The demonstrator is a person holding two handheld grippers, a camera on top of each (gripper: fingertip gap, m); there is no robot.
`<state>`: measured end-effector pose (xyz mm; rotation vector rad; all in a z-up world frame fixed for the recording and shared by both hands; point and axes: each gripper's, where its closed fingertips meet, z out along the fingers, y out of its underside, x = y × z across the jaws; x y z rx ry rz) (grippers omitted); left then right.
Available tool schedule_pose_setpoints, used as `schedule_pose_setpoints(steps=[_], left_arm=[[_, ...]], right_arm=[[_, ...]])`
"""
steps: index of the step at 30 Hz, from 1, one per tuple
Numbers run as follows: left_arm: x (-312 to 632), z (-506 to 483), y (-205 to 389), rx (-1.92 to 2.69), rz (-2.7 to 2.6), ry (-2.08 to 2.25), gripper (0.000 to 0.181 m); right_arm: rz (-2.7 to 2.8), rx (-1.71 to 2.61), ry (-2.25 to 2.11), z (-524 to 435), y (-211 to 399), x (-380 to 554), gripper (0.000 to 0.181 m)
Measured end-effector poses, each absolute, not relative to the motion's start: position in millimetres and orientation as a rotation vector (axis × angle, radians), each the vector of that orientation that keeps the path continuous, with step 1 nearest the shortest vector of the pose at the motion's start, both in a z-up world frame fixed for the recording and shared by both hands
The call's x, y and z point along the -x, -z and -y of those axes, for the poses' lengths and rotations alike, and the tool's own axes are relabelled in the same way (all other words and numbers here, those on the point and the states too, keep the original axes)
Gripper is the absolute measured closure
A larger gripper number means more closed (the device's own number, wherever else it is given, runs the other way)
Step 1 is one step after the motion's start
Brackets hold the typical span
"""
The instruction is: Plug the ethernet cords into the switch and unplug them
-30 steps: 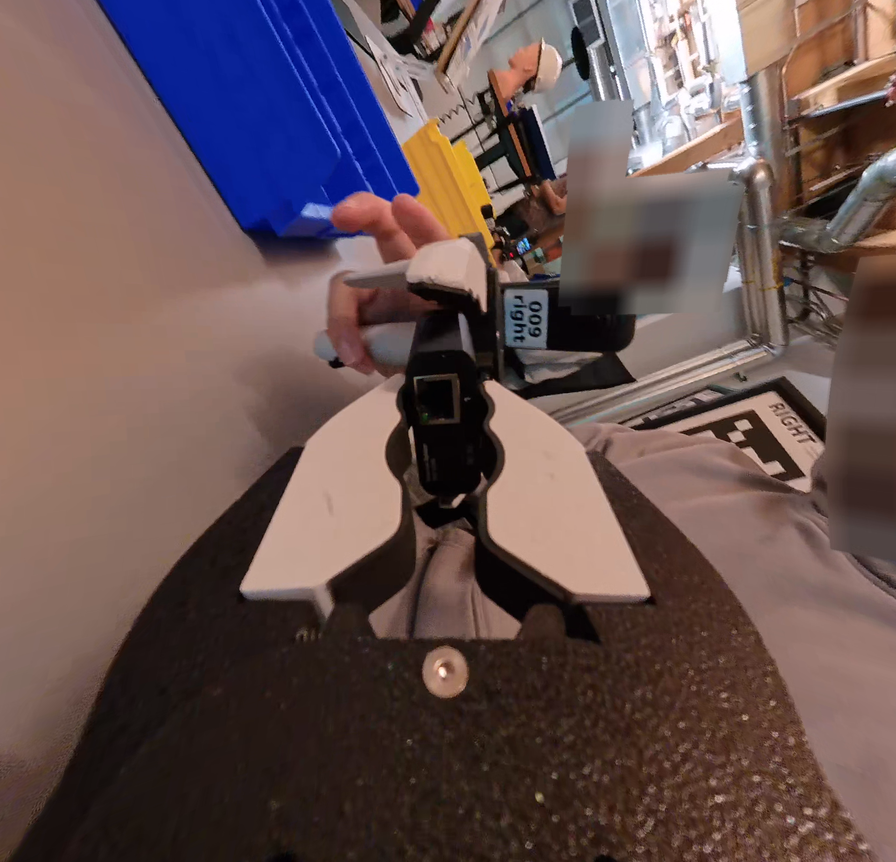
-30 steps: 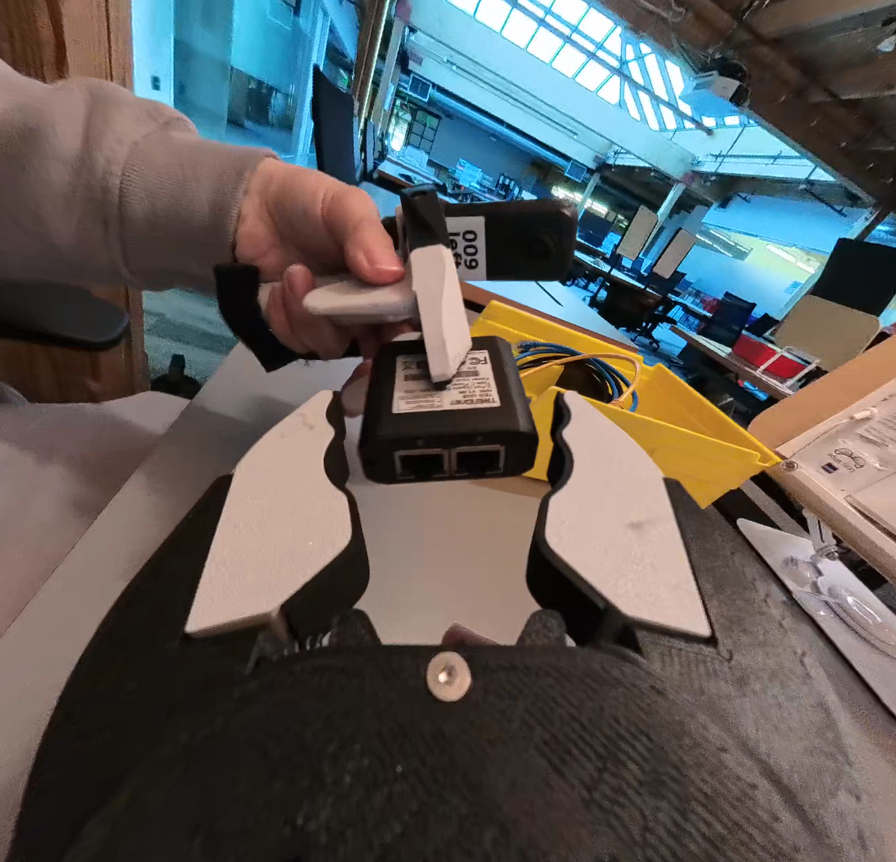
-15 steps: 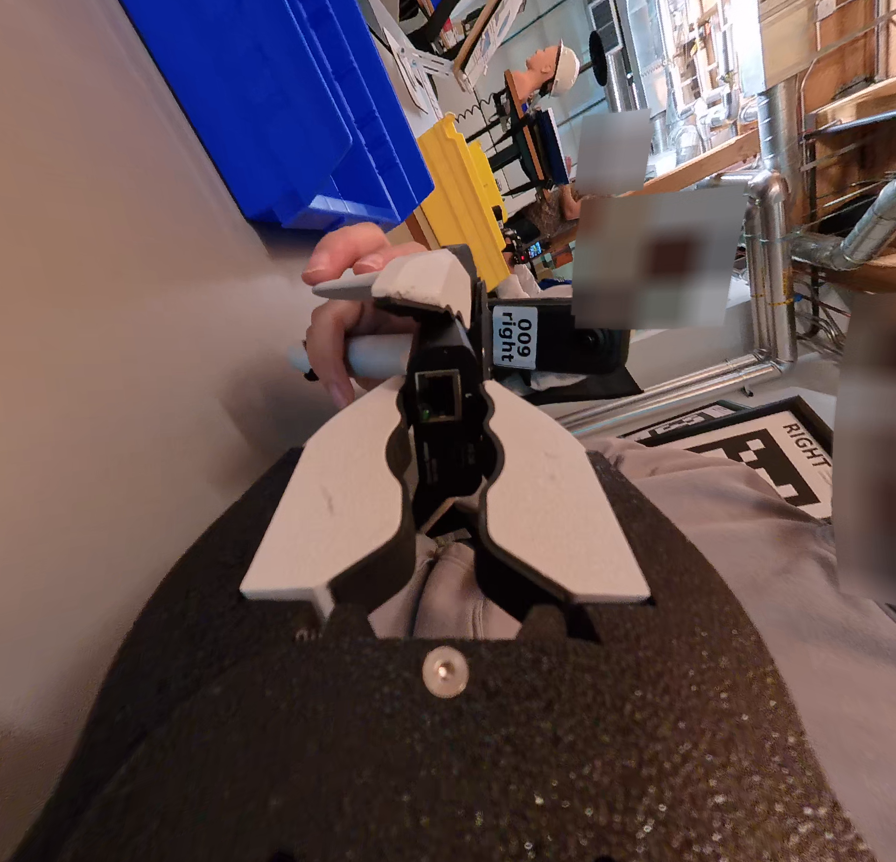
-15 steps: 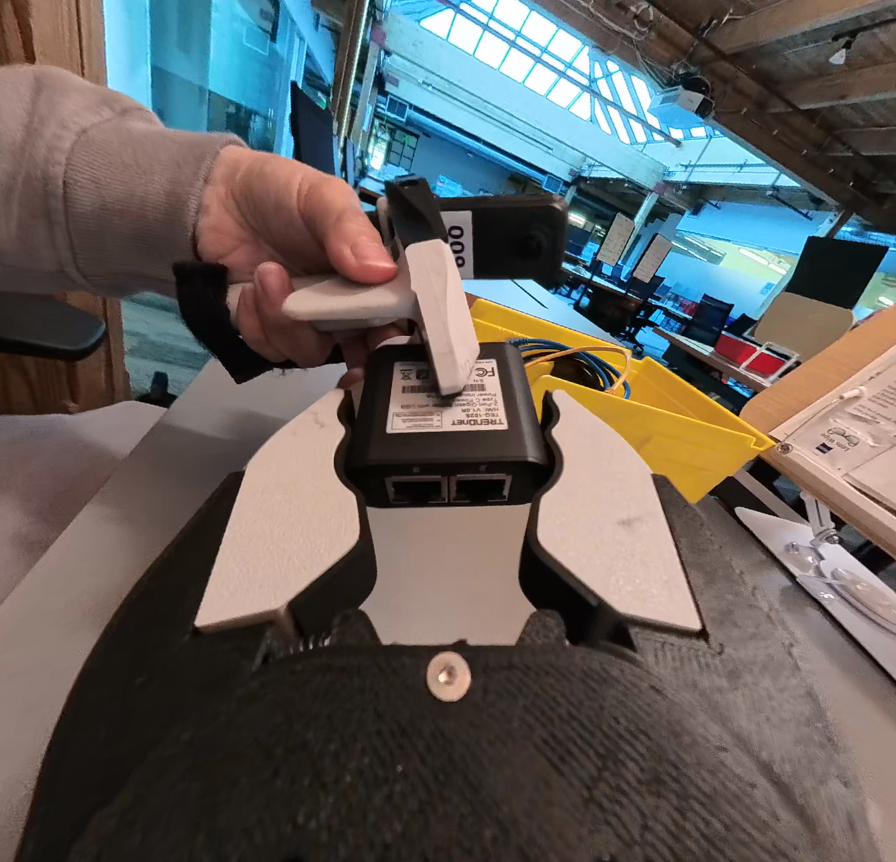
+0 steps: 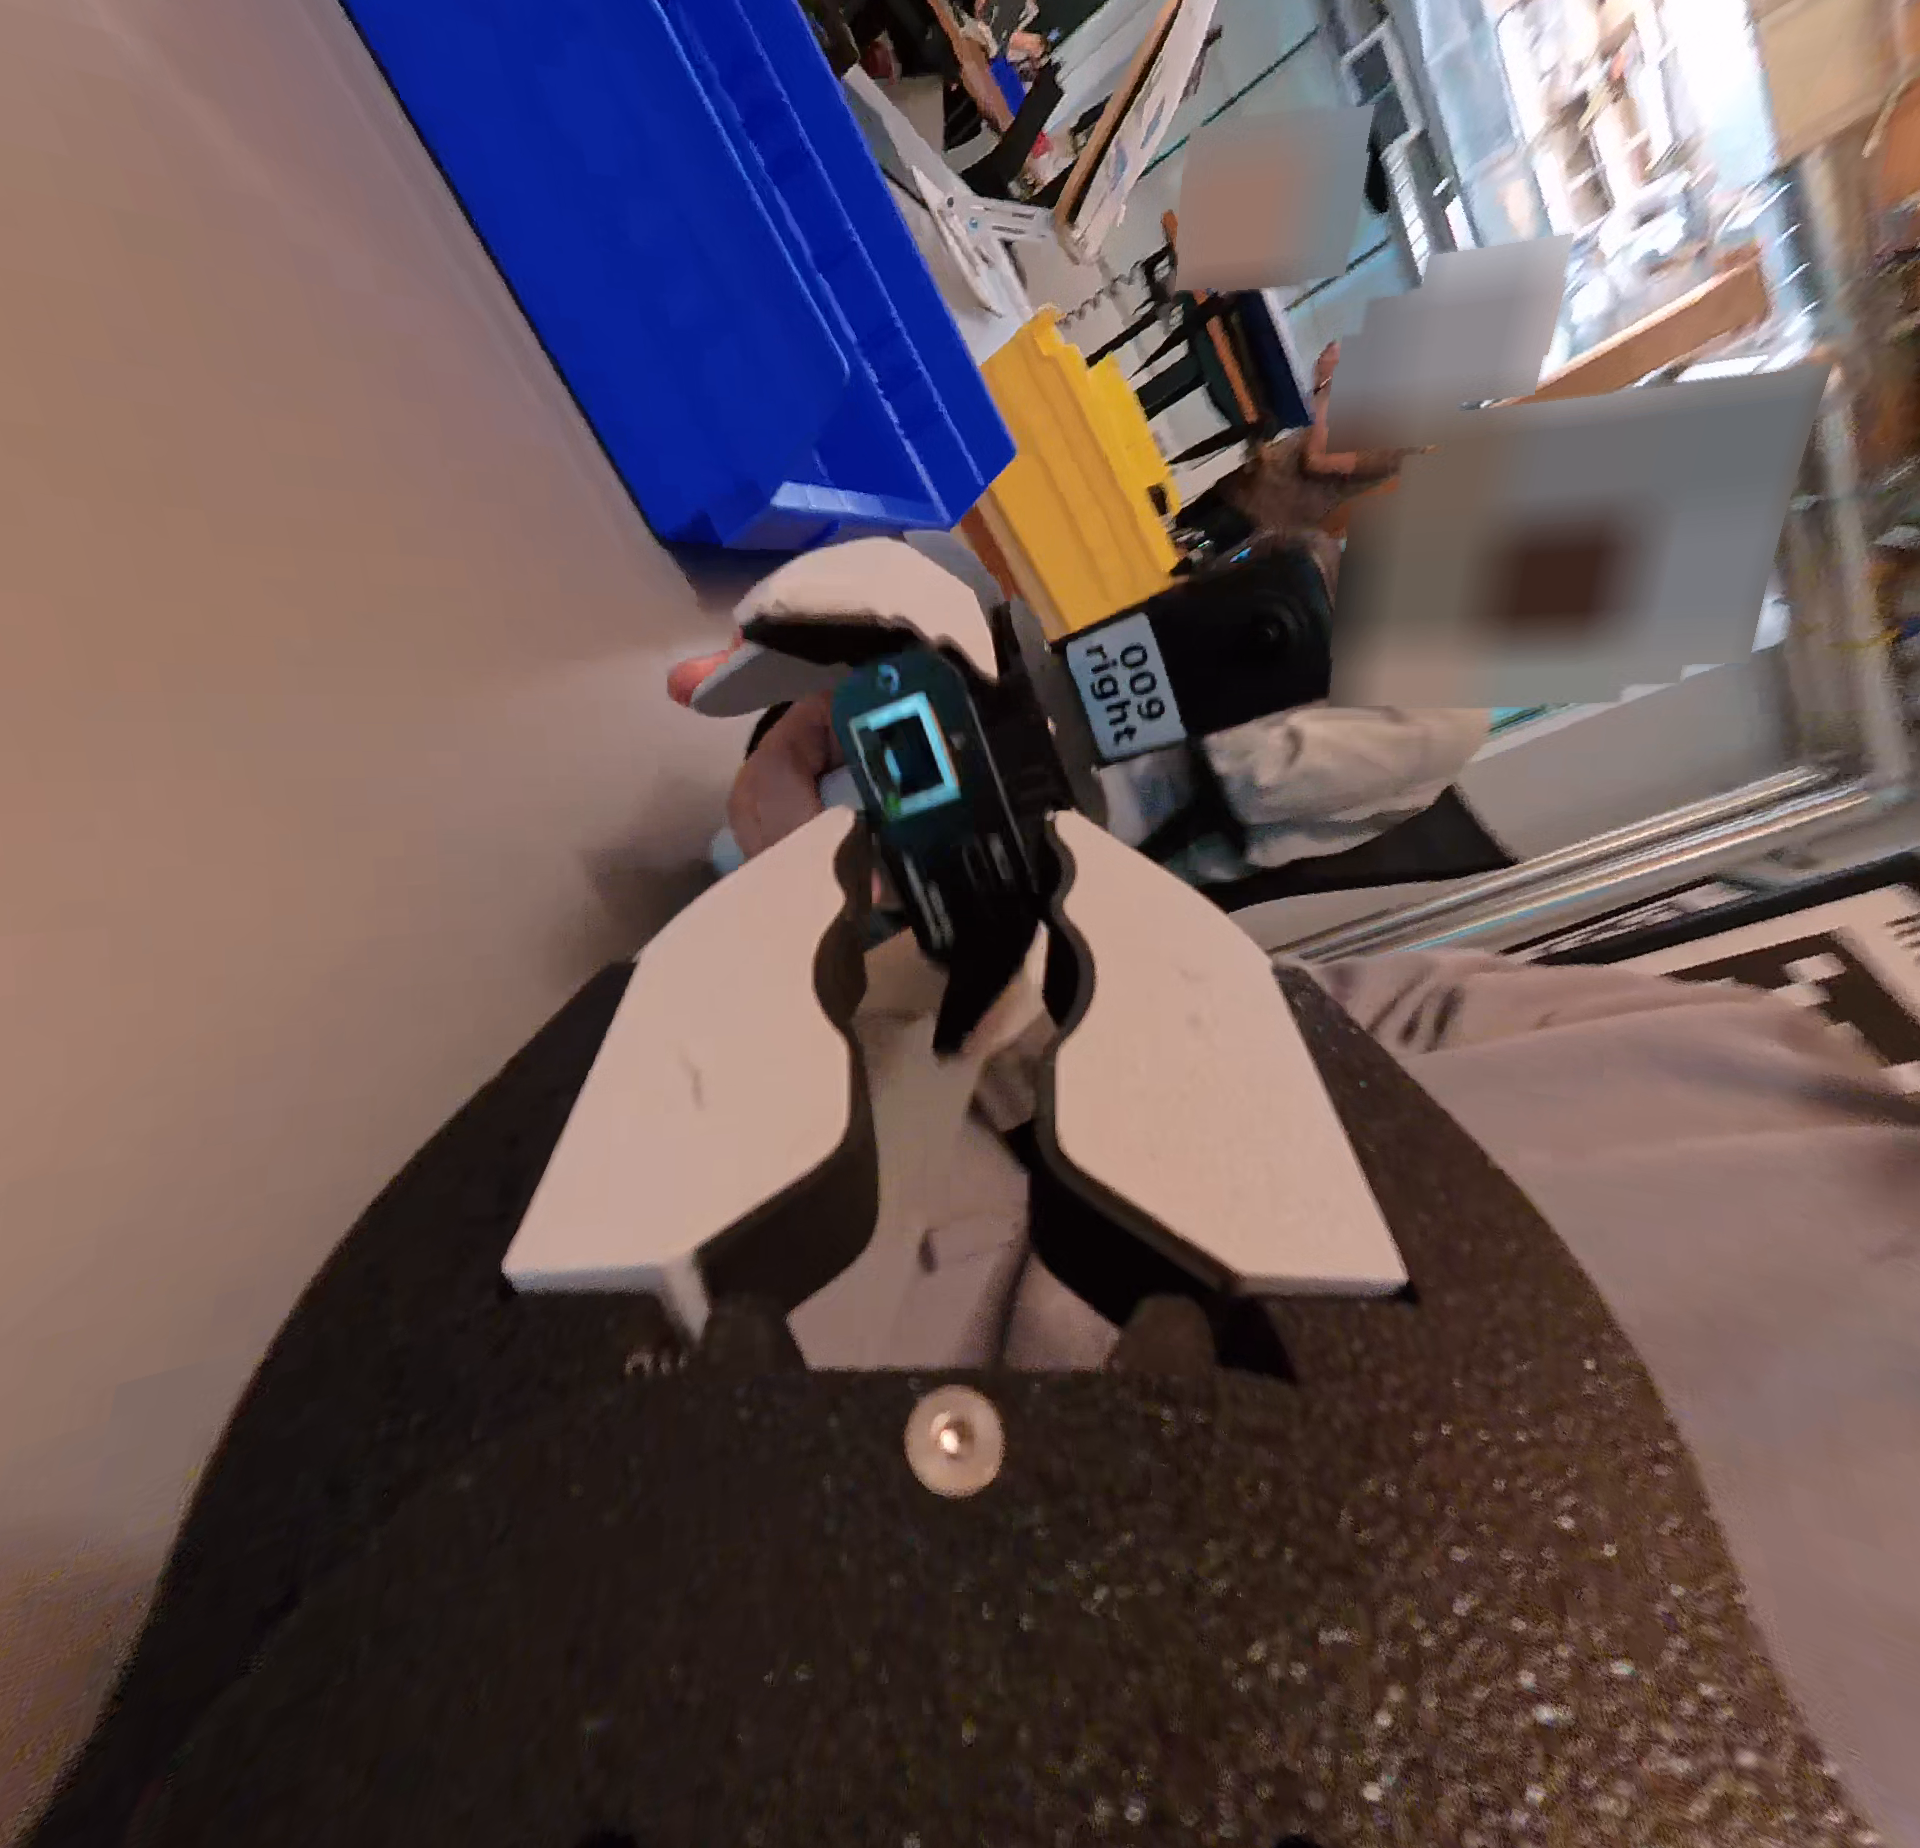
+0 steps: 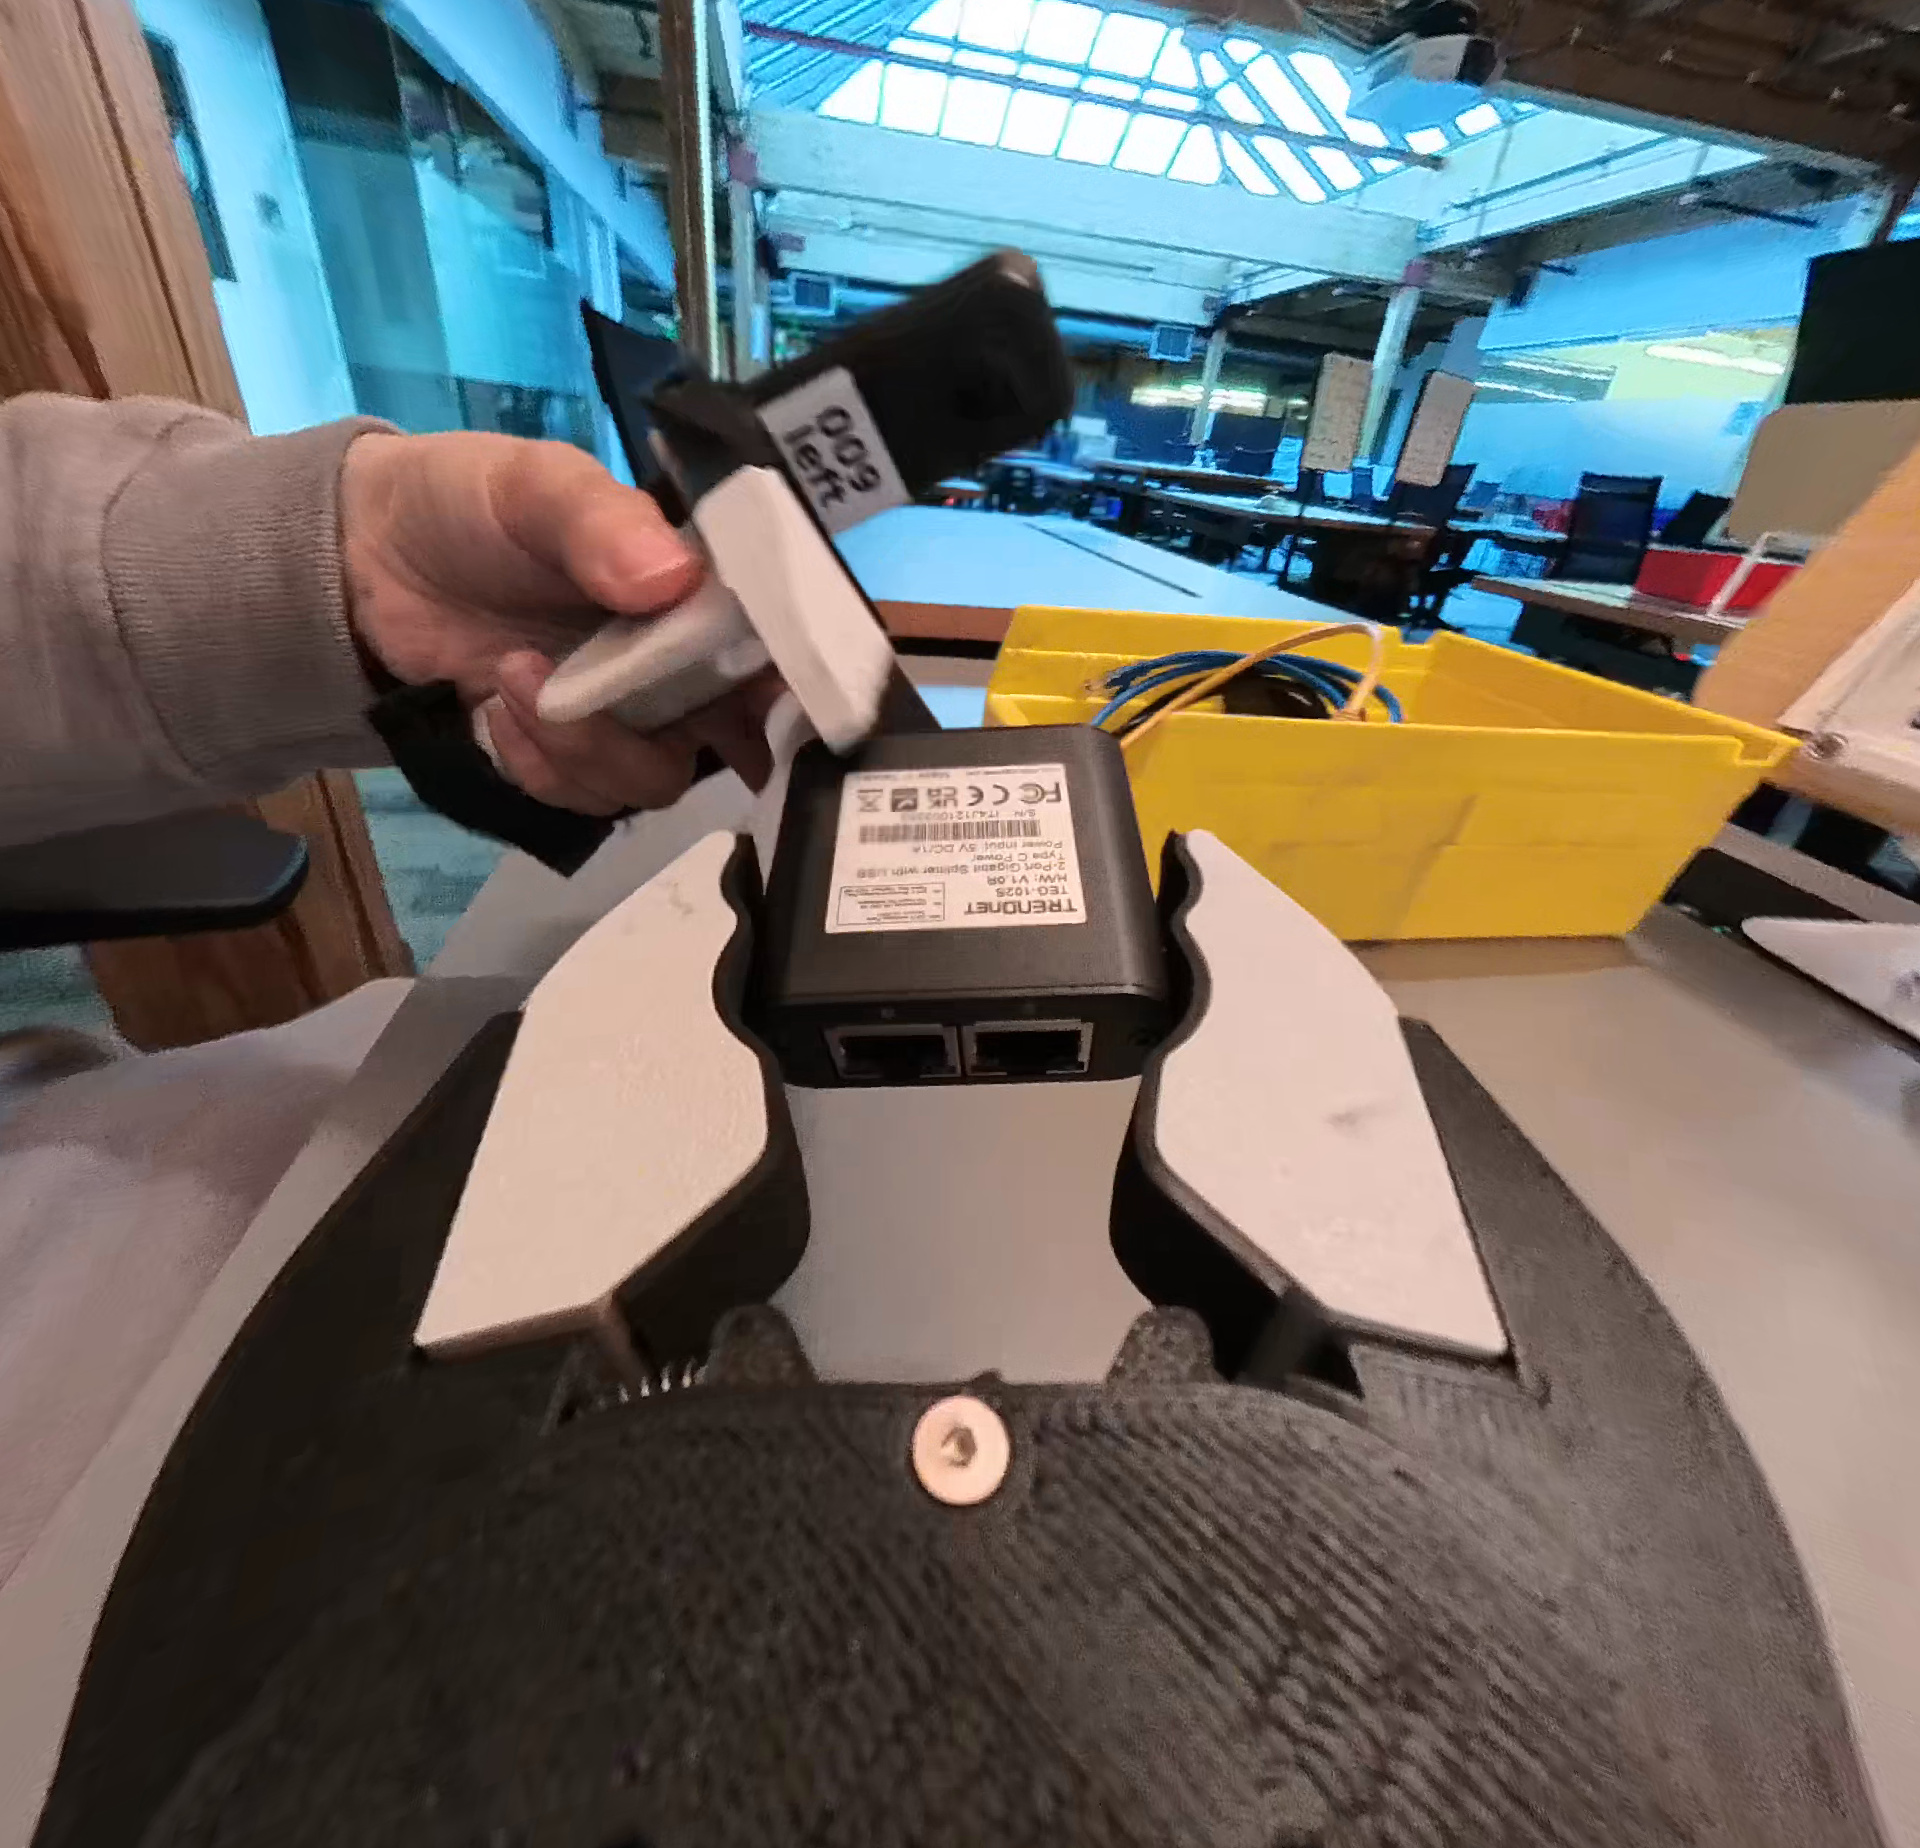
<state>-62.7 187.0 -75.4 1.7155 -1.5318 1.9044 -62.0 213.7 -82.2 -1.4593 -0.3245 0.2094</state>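
In the left wrist view, the left tool (image 5: 951, 925) stands parted around the switch's (image 5: 930, 790) narrow end, apparently no longer clamping it; one port faces the camera, and blue bins (image 5: 665, 240) lie at 11 o'clock. In the right wrist view, the right tool (image 6: 961, 967) grips the switch (image 6: 961, 884) by its sides, label up, two ports facing back; cords (image 6: 1247, 681) lie in the yellow bin (image 6: 1403, 822) at 1 o'clock. A one-sided hold could let the switch twist or slip when a plug is pushed.

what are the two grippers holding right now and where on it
The right gripper clamps the black switch by its two side walls, near the end with two ports. The left gripper has opened; its fingers look clear of the opposite end.
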Motion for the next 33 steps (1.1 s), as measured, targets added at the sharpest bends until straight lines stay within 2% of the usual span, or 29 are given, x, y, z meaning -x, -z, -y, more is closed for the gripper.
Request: schedule_pose_setpoints(steps=[4, 6, 9, 10, 14, 17, 21, 23, 25, 29, 33], left_arm=[[59.1, -249.0, 62.9, -1.961, 1.920, -1.925, 0.152], [54.3, -300.7, 56.8, -2.122, 2.339, -1.783, 0.151], [40.1, -386.1, 45.4, -2.201, 3.143, -1.140, 0.132], [33.5, -408.8, 41.8, -2.124, 3.375, -0.854, 0.131], [-0.8, -461.4, 41.1, -1.322, 4.005, 0.254, 0.127], [-21.3, -474.1, 64.2, -0.787, 4.052, 0.690, 0.126], [-38.7, -476.8, 91.6, -0.583, 4.019, 0.783, 0.128], [-44.7, -474.1, 96.1, -0.458, 4.051, 0.811, 0.145], [-48.2, -473.6, 94.9, -0.357, 4.086, 0.880, 0.172], [-44.2, -484.3, 74.5, -0.429, 4.114, 1.067, 0.177], [-28.1, -498.3, 18.1, -0.895, 4.172, 1.117, 0.177]], right_arm=[[0.228, 1.421, -0.263, -202.8, 77.4, 36.8, 0.107], [0.194, 1.387, -0.277, -198.2, 73.4, 31.1, 0.107], [0.178, 1.378, -0.266, -197.7, 72.3, 28.7, 0.108], [0.182, 1.383, -0.270, -198.2, 72.9, 29.4, 0.108], [0.184, 1.364, -0.282, -196.4, 70.9, 28.4, 0.108], [0.173, 1.331, -0.296, -192.4, 67.7, 26.1, 0.108], [0.167, 1.308, -0.312, -189.5, 65.4, 24.7, 0.108], [0.173, 1.316, -0.304, -190.3, 66.2, 25.7, 0.108], [0.173, 1.326, -0.292, -191.6, 67.2, 26.1, 0.108], [0.182, 1.331, -0.293, -192.1, 67.8, 27.5, 0.108], [0.178, 1.322, -0.300, -191.1, 66.8, 26.7, 0.108]])
